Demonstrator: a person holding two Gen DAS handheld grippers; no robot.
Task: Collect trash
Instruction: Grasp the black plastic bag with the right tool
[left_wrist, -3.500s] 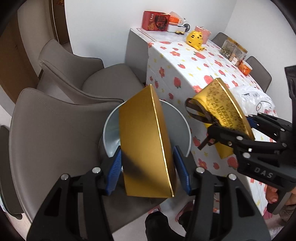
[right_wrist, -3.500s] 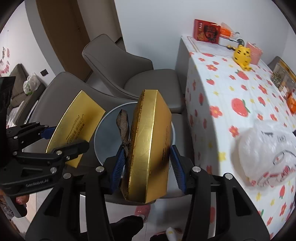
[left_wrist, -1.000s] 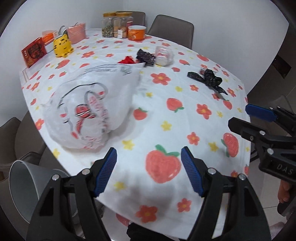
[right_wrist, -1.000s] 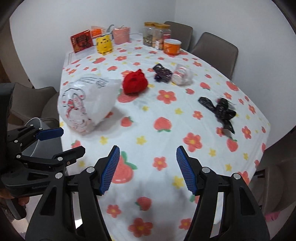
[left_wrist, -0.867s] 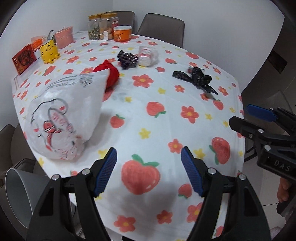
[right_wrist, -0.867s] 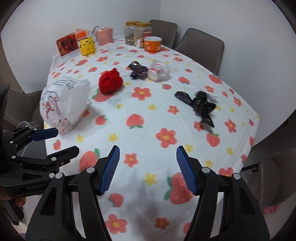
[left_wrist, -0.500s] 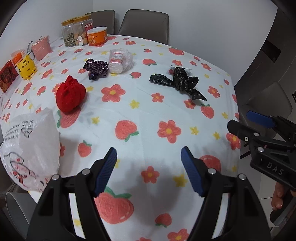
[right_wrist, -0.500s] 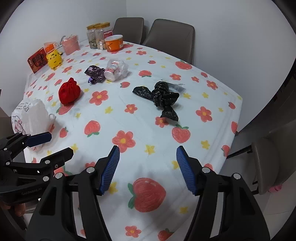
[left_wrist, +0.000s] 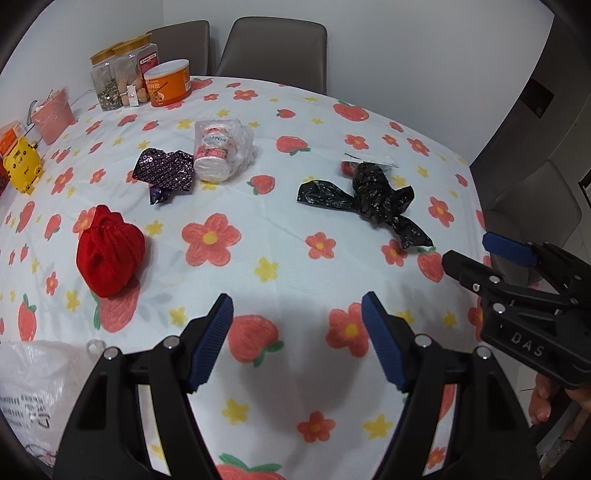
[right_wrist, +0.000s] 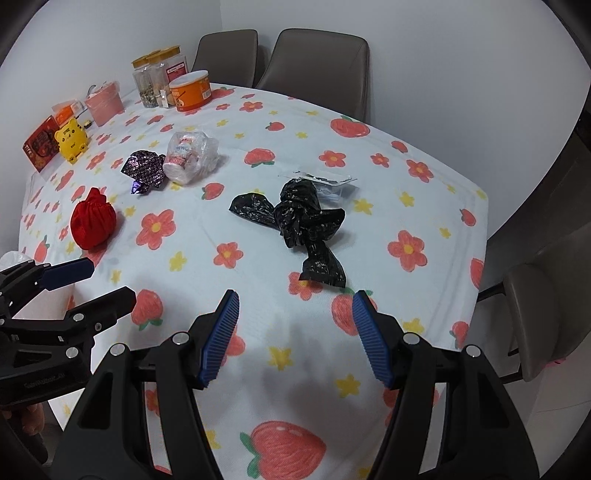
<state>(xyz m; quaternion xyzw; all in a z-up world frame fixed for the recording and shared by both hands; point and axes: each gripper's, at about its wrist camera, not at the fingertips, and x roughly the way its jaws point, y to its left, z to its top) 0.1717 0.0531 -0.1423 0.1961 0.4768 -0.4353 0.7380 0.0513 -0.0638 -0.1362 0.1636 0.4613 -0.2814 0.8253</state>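
Trash lies on the strawberry tablecloth (left_wrist: 280, 254): a crumpled black bag (left_wrist: 373, 199) (right_wrist: 303, 218), a red bundle (left_wrist: 109, 254) (right_wrist: 92, 223), a dark patterned wrapper (left_wrist: 164, 173) (right_wrist: 144, 170), and a cup in clear plastic (left_wrist: 221, 149) (right_wrist: 190, 155). A white printed bag (left_wrist: 33, 384) sits at the near left. My left gripper (left_wrist: 297, 341) hovers open and empty over the near table. My right gripper (right_wrist: 291, 334) is open and empty too, just short of the black bag. Each gripper shows at the edge of the other's view.
Jars (left_wrist: 122, 79), an orange tub (left_wrist: 168, 86), a pink box (left_wrist: 51, 118) and a yellow toy (left_wrist: 24, 168) stand along the far left. Grey chairs (right_wrist: 317, 62) line the far side and another (right_wrist: 546, 306) stands at the right. A clear wrapper (right_wrist: 325, 182) lies behind the black bag.
Both grippers have swept right along the table, away from the bin and white bag. The black bag and red bundle now lie nearer. Earlier both let go of gold boxes.
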